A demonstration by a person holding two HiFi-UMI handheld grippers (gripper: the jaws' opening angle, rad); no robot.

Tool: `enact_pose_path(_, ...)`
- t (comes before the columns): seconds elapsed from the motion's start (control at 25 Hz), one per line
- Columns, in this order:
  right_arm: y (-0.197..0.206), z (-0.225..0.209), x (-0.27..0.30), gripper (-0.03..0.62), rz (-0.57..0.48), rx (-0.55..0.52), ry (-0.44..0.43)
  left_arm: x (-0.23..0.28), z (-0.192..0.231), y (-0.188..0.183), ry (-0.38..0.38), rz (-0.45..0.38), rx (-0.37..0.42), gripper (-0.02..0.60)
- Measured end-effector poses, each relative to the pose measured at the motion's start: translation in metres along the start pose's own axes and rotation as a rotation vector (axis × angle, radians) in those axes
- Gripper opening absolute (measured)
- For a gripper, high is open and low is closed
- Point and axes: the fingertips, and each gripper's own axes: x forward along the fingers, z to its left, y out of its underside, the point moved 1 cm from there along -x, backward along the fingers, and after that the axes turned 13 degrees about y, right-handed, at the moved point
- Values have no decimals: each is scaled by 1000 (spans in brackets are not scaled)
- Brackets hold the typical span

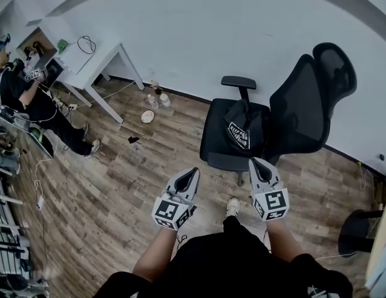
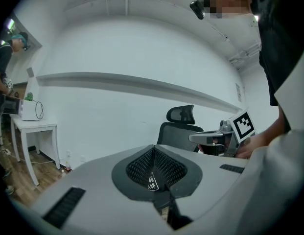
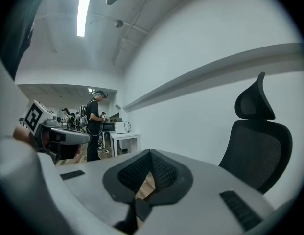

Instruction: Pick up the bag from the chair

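One black bag (image 1: pixel 241 124) sits on the one chair's (image 1: pixel 298 113) seat, long axis 12-to-6 o'clock, label end toward 6, where left gripper (image 1: pixel 194 170) and right gripper (image 1: pixel 253 162) hold fingers closed, empty.

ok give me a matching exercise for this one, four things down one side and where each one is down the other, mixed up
Things
1. black bag with a white label
2. black mesh office chair
3. white table
4. right gripper

Places
a. far left, beside a person in black
b. on the seat
c. held just short of the chair, shut
d. under the bag, on the wood floor

Pairs: 1-b, 2-d, 3-a, 4-c
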Motion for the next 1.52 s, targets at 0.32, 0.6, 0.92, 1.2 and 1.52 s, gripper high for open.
enact_pose_path(0.32,-4,-62,49,20,17,10,12,73,21,-14,8,18,2,22)
enact_pose_path(0.6,1,-92,79,21,17,26,-14,118,28,-26,1,20,15,21)
enact_pose_path(0.92,5,-104,101,21,23,37,-26,141,40,-33,2,16,26,22)
enact_pose_path(1.2,4,-110,124,20,32,14,-22,161,76,-34,2,4,8,22)
enact_pose_path(1.52,-2,-118,168,21,54,7,33,201,119,-41,76,6,5,23)
